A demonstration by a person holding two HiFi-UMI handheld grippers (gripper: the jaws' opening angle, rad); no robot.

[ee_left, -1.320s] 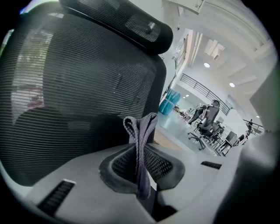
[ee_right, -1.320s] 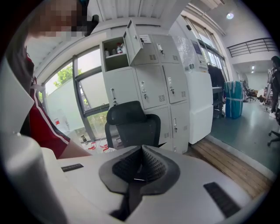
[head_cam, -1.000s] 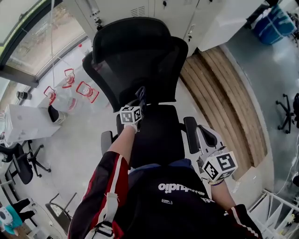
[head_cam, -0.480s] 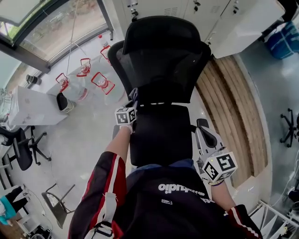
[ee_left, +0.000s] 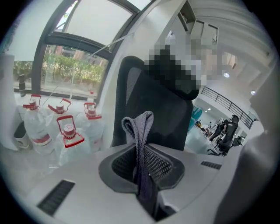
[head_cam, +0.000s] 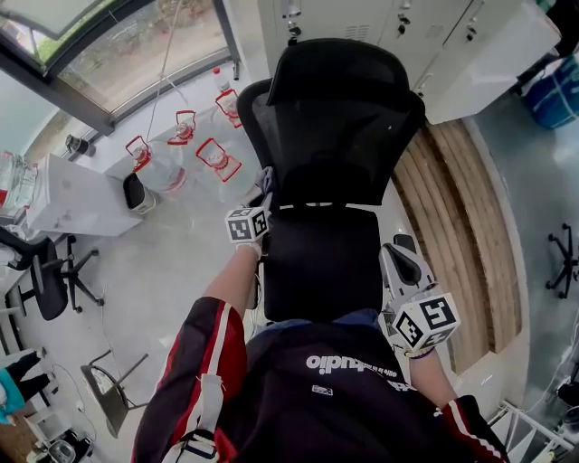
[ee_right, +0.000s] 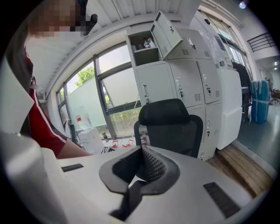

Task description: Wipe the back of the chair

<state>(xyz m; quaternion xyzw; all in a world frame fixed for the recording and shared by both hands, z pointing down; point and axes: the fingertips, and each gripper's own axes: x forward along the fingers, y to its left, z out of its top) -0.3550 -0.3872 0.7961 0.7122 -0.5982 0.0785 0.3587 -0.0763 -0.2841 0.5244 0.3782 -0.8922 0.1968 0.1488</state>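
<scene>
One black office chair is standing in front of the person, with its mesh backrest facing them and its seat just below it. Two grippers are being held. The left gripper is reaching to the lower left edge of the backrest, and its jaws are clamping one grey cloth. The cloth is sticking up as a folded loop in front of the backrest. I cannot tell if the cloth is touching the mesh. The right gripper is hanging low beside the right side of the seat. Its jaws are closed together with nothing between them.

To the left of the chair, four water bottles with red handles are standing on the floor by the window. Behind the chair, white lockers are standing.

Compared with one second ago, the left gripper and the cloth are no longer at the middle of the lower backrest. They are now sitting at its left edge. The right gripper is staying in the same place beside the seat.
</scene>
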